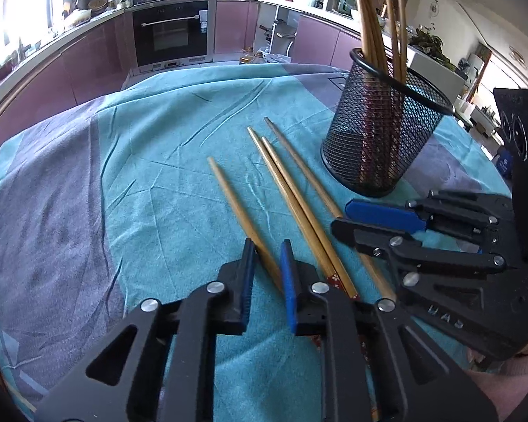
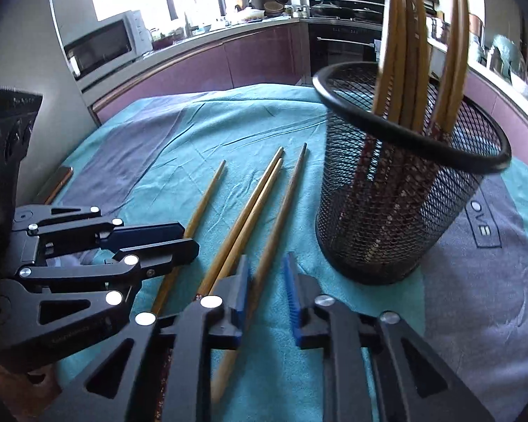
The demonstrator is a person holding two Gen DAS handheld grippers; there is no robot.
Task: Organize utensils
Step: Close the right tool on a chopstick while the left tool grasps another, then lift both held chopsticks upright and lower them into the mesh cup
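Several bamboo chopsticks lie on the teal cloth. In the left wrist view my left gripper (image 1: 267, 249) is open, straddling the leftmost chopstick (image 1: 241, 216); a touching pair (image 1: 292, 204) and a single chopstick (image 1: 304, 172) lie to its right. My right gripper (image 1: 343, 216) shows there at right, jaws apart over the rightmost chopstick. In the right wrist view my right gripper (image 2: 267, 263) is open around that chopstick (image 2: 281, 218); the pair (image 2: 246, 216) and the left chopstick (image 2: 202, 204) lie beside it, with my left gripper (image 2: 184, 237) over the latter. A black mesh holder (image 1: 383, 133) (image 2: 397, 197) holds several upright chopsticks.
The teal and grey cloth (image 1: 123, 176) covers the table. Behind it run purple kitchen cabinets with an oven (image 1: 170, 31) and a microwave (image 2: 102, 45). A phone-like object (image 2: 54, 186) lies at the cloth's left edge in the right wrist view.
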